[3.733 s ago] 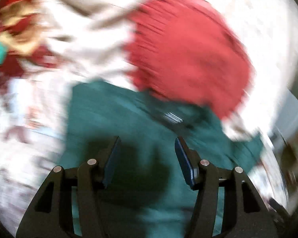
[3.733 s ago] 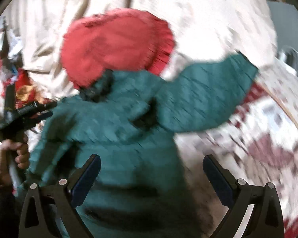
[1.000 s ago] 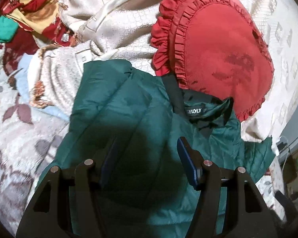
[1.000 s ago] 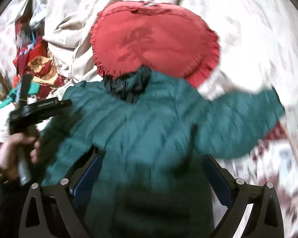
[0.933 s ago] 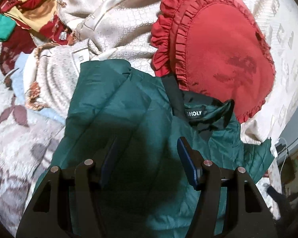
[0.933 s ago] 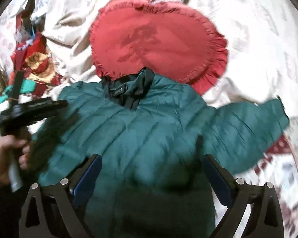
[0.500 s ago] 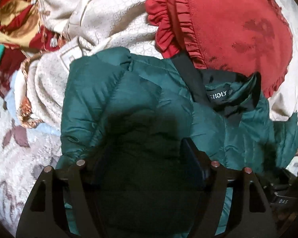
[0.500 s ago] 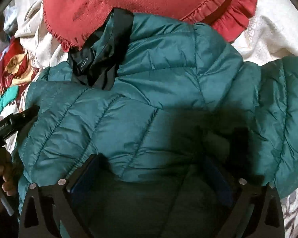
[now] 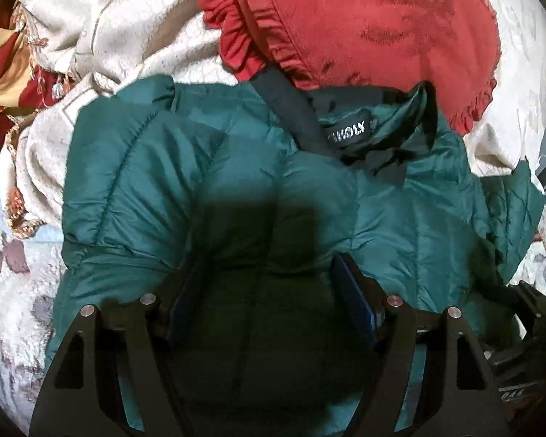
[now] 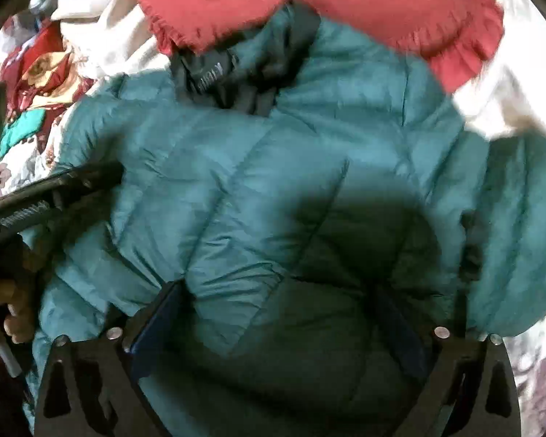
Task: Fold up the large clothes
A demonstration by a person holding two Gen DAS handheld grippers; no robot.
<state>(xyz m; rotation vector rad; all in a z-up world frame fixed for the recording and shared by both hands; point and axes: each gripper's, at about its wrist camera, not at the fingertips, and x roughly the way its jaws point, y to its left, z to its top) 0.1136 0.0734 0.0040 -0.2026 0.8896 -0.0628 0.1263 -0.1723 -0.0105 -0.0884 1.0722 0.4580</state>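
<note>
Both tongs stand spread over the green puffer jacket [image 9: 207,167], and neither one pinches any cloth. Left gripper [image 9: 265,291] hovers low over the middle of the jacket body, its jaws apart, with its own shadow on the quilted panel between them. Right gripper [image 10: 284,313] is spread even wider over the same body; this view is blurred, so I cannot tell if its fingers touch the cloth.

The jacket lies on a pale patterned bedspread [image 9: 14,309], its black collar [image 9: 349,127] tucked against the red ruffled cushion [image 9: 364,25] above it. One sleeve [image 10: 520,240] lies out to the right of the body.

I judge that the puffy, slippery shell is the main risk: a shallow pinch could take only the outer layer and slide off. Also, the collar may catch the cushion ruffle and drag it, and the thick padding may spring a fold open again.
</note>
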